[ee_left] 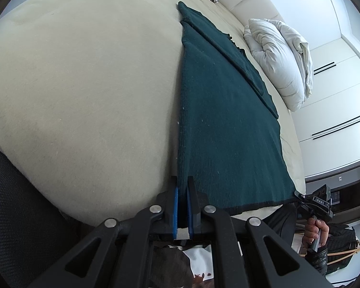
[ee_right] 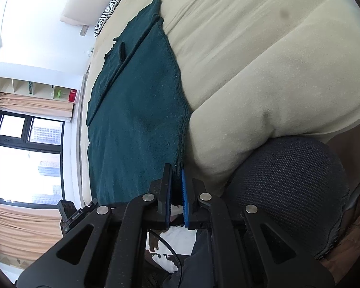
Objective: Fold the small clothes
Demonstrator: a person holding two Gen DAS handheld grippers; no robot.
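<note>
Teal knit cloth (ee_left: 223,124) was pinched at its near corners by the left hand-held gripper (ee_left: 183,192) and right hand-held gripper (ee_right: 176,180), low in both frames. Soft and limp, it stretched away across the cream bed (ee_left: 84,84); corners looked the surest hold.

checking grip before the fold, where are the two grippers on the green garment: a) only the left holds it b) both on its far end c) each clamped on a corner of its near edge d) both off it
c: the left gripper and the right gripper each pinch a near corner of the dark green garment, which lies on the beige bed cover.
</note>
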